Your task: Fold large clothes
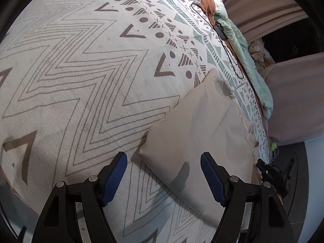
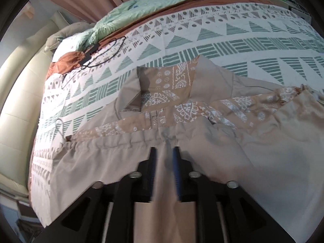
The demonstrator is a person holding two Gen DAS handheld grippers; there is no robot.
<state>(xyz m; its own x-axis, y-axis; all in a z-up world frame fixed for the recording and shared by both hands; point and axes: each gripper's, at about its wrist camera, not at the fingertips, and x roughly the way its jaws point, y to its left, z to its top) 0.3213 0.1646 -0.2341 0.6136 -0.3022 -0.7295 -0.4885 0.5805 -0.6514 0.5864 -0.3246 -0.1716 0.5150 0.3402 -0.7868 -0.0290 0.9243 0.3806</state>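
Left wrist view shows the left claw (image 1: 163,165) with its blue pads (image 1: 114,176) spread wide and nothing between them, hanging above the bed (image 1: 70,70), whose cover carries grey zigzag lines and bands of triangles, dots and crosses. Ahead of the claw and a little to its right lies the beige jacket (image 1: 202,133) as a flat folded panel, one corner reaching in between the pads' line from the right while the pads stay clear of the cloth. Farther ahead and to the right a black cable with a small box (image 1: 220,31) rests on the cover, next to a rumpled mint-green quilt (image 1: 243,46) along the bed's far edge. At the right, just past the jacket's edge, part of the other black claw is visible. Right wrist view shows the right claw (image 2: 164,158) with its pads a narrow gap apart, blurred, and a strip of the jacket's (image 2: 232,151) beige cloth lying in that gap; whether the pads press on it cannot be told. The jacket spreads directly ahead of and under this claw, its collar open to a tan paisley lining (image 2: 168,83) with a zipper (image 2: 154,118) just ahead of the fingertips. Beyond it the bed's (image 2: 222,36) cover runs on to the green quilt (image 2: 162,2), and to the left stands a cream padded headboard (image 2: 18,93).
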